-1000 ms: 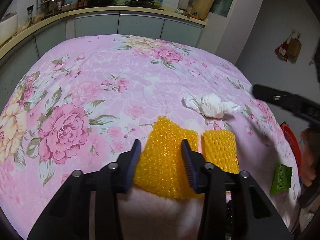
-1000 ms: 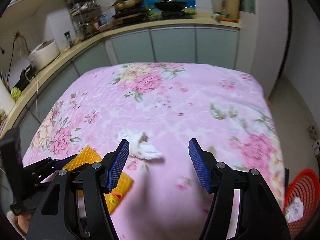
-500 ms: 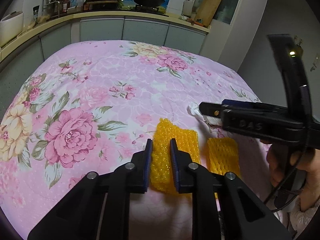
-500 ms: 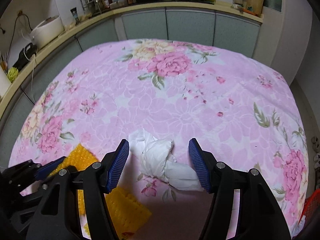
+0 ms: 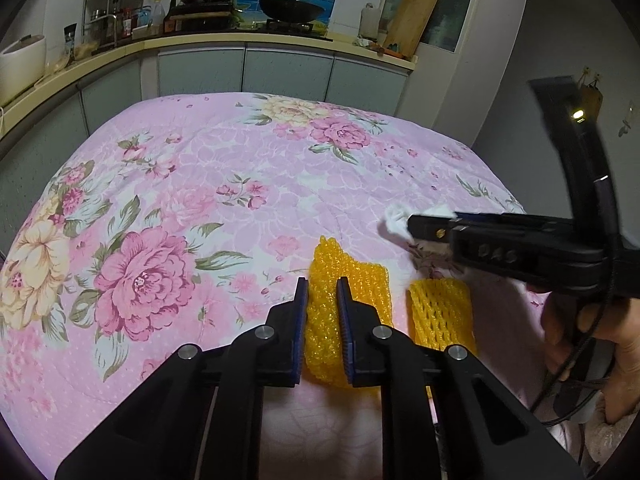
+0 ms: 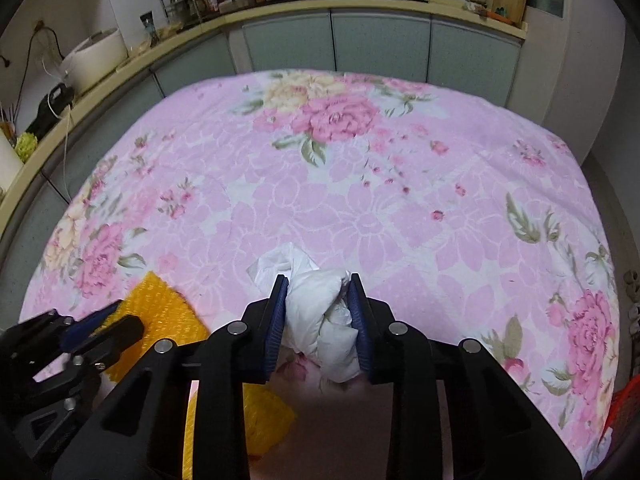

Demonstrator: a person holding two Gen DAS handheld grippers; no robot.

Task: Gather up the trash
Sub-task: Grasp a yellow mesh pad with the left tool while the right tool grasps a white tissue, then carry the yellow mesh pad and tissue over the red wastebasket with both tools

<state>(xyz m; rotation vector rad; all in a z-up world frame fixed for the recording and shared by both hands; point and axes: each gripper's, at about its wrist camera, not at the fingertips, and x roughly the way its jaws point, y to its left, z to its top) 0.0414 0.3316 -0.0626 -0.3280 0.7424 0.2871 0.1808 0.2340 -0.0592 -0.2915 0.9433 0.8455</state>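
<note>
On the pink floral cloth [image 5: 200,168] lies a yellow foam net [image 5: 368,284], and my left gripper [image 5: 322,282] is shut on its left part. A second yellow foam net [image 5: 438,312] lies just right of it, untouched. In the right wrist view my right gripper [image 6: 318,280] has its jaws closing around a crumpled white tissue [image 6: 312,308], and both blue pads press its sides. From the left wrist view the right gripper [image 5: 416,226] comes in from the right, with the tissue [image 5: 396,220] showing at its tip. The left gripper [image 6: 100,320] and its foam net [image 6: 160,300] appear at lower left.
A red mesh basket [image 6: 624,400] stands on the floor past the table's right edge. A kitchen counter [image 5: 120,48] with pots, bottles and a rice cooker runs behind and to the left. A person's hand [image 5: 600,340] holds the right gripper's handle.
The left gripper's jaws closed onto the yellow foam net. The right gripper came down over the white tissue and its jaws closed in on it.
</note>
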